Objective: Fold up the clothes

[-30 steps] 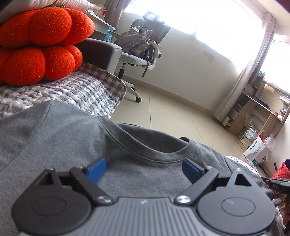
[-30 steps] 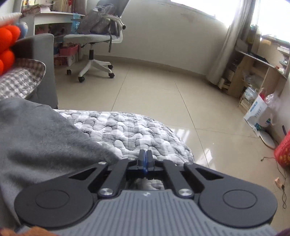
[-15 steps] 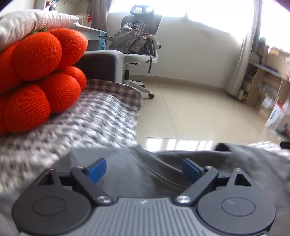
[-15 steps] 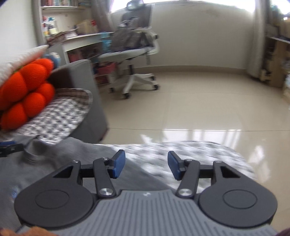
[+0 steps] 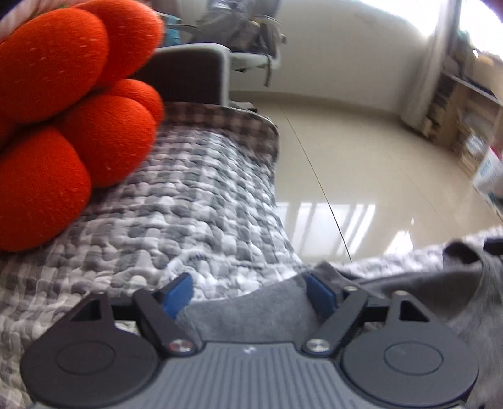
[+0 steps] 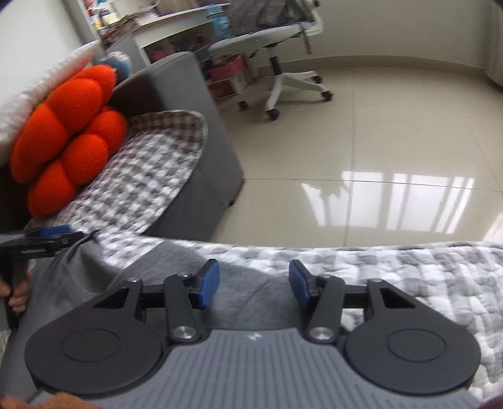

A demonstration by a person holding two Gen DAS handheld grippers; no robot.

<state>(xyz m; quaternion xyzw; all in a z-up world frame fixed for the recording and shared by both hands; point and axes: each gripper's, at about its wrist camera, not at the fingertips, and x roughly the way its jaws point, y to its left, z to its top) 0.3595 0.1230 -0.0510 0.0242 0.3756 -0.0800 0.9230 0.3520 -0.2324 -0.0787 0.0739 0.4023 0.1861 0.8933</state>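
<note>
Pale glossy floor tiles (image 6: 393,132) stretch away to a white office chair (image 6: 283,47) and a cluttered desk (image 6: 176,22), while closer in a grey-and-white checked quilt (image 5: 195,201) covers the sofa seat. On the quilt lies the grey sweatshirt (image 6: 245,292), spread between both tools and bunched into folds at the right of the left wrist view. The left gripper (image 5: 250,291) has its blue pads standing wide but closing, with an edge of the sweatshirt lying between them, not yet pinched. The right gripper (image 6: 254,281) stands about half open, narrowing slightly, over the grey fabric without holding it. An orange lobed cushion (image 5: 66,119) crowds the quilt just left of the left gripper, with the grey sofa arm (image 6: 176,81) behind it.
</note>
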